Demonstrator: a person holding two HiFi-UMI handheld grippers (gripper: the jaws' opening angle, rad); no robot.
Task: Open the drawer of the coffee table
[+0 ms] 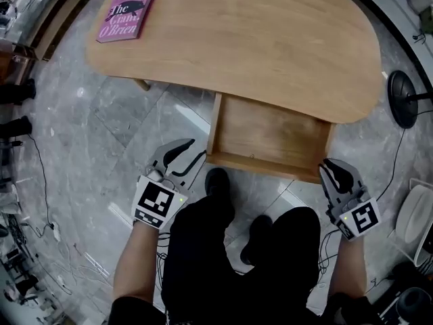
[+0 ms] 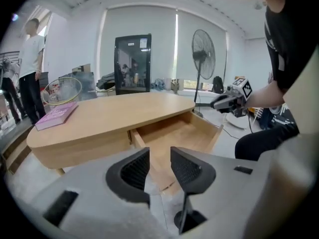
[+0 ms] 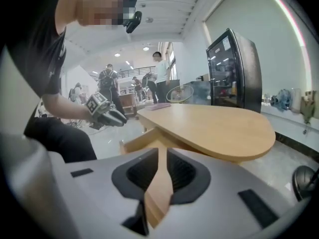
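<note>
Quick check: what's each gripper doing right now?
Left gripper: jaws open, nothing between them.
Right gripper: the drawer's wooden edge sits between the jaws; whether they press on it cannot be told.

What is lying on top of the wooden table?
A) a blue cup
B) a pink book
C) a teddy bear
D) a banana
B: a pink book lies flat near one end of the coffee table, and none of the other things shows on it.
</note>
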